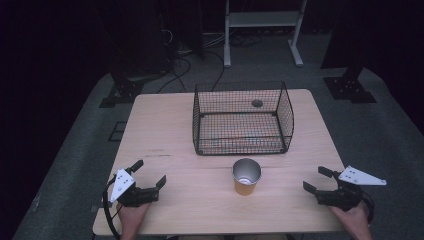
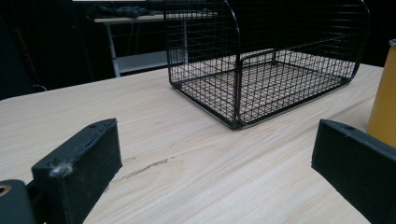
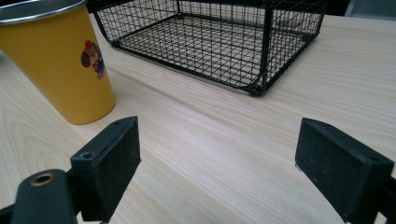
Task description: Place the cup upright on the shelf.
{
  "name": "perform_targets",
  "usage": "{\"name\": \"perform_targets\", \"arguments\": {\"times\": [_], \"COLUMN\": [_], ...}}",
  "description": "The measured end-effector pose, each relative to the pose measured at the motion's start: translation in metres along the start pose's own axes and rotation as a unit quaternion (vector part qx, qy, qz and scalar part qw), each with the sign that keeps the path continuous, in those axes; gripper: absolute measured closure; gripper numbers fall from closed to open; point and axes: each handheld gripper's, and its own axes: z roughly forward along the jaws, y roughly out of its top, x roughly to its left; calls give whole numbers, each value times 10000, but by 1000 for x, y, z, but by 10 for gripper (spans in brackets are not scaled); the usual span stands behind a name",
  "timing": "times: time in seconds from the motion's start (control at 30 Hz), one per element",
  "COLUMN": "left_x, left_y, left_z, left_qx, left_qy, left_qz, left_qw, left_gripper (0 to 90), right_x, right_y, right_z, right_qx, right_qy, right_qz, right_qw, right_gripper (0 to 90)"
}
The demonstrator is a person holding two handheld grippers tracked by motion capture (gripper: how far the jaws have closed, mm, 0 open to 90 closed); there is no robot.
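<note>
A yellow cup (image 1: 246, 176) with a metal inside stands upright near the table's front middle; it has a small cartoon print (image 3: 92, 57). Behind it sits a black wire basket (image 1: 243, 119), nothing visible inside. My left gripper (image 1: 148, 173) rests at the front left, jaws wide open, nothing between them; its view has the basket (image 2: 266, 70) ahead and the cup (image 2: 384, 102) at the right edge. My right gripper (image 1: 317, 180) sits at the front right, also open and holding nothing, with the cup (image 3: 58, 65) to its upper left and the basket (image 3: 219, 37) ahead.
The light wooden table (image 1: 160, 130) has a round hole (image 1: 257, 103) seen through the basket's back. Bare wood lies between the grippers and the cup. A white metal stand (image 1: 262, 25) and cables (image 1: 175, 65) are on the grey floor beyond the table.
</note>
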Motion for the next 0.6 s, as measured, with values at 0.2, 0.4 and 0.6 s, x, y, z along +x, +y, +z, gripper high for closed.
{"name": "perform_targets", "arguments": {"times": [0.2, 0.4, 0.6], "left_x": [1, 0, 0], "left_y": [0, 0, 0], "left_z": [-1, -1, -1], "left_qx": [-3, -3, -14], "left_qy": [4, -16, -17], "left_qz": [-8, 7, 3], "left_qw": [10000, 10000, 10000], "left_gripper": [9, 8, 8], "right_x": [2, 6, 12], "right_y": [4, 10, 13], "right_z": [4, 7, 10], "right_qx": [30, 22, 81], "right_qy": [45, 118, 175], "right_qz": [-18, -41, -135], "right_qw": [10000, 9999, 9997], "right_gripper": [128, 128, 127]}}
